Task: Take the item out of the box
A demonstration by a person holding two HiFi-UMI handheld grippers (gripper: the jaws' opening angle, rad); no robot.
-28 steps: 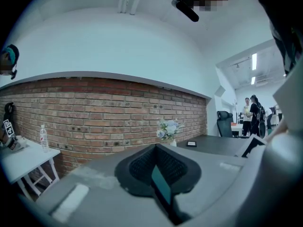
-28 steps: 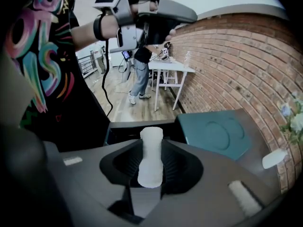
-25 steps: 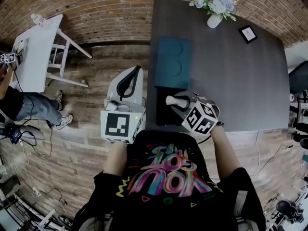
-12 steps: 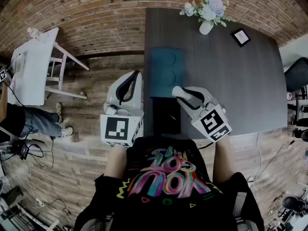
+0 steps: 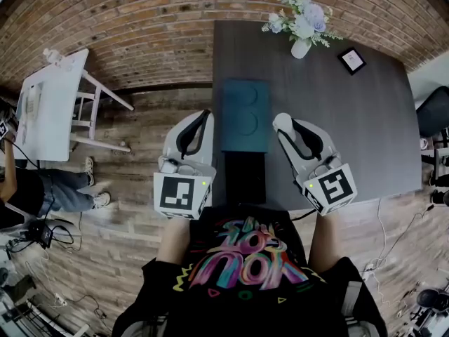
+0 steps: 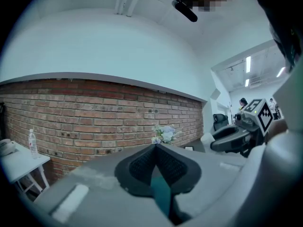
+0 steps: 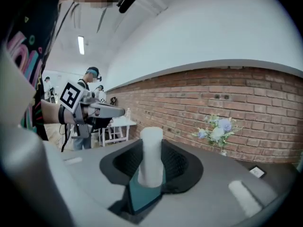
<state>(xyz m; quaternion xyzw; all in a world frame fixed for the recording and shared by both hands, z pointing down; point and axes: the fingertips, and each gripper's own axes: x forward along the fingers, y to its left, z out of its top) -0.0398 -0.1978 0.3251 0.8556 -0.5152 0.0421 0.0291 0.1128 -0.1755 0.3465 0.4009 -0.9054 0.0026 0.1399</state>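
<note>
Only the right gripper view shows the item (image 7: 151, 150) plainly: a white cylinder standing upright between the fingers (image 7: 177, 165), which are closed on its sides at a fairly wide spread. In the head view it is just a white end at the tip of the right gripper (image 5: 289, 129), above the surface (image 5: 351, 132) and right of the box (image 5: 244, 177). Only the head view shows the box, black, at the near edge of the surface. I cannot tell what is in it. A teal lid (image 5: 245, 114) lies just beyond it. The left gripper (image 5: 202, 116) hangs beside the surface's left edge. Its fingers (image 6: 142, 165) meet at the tips with nothing between them.
</note>
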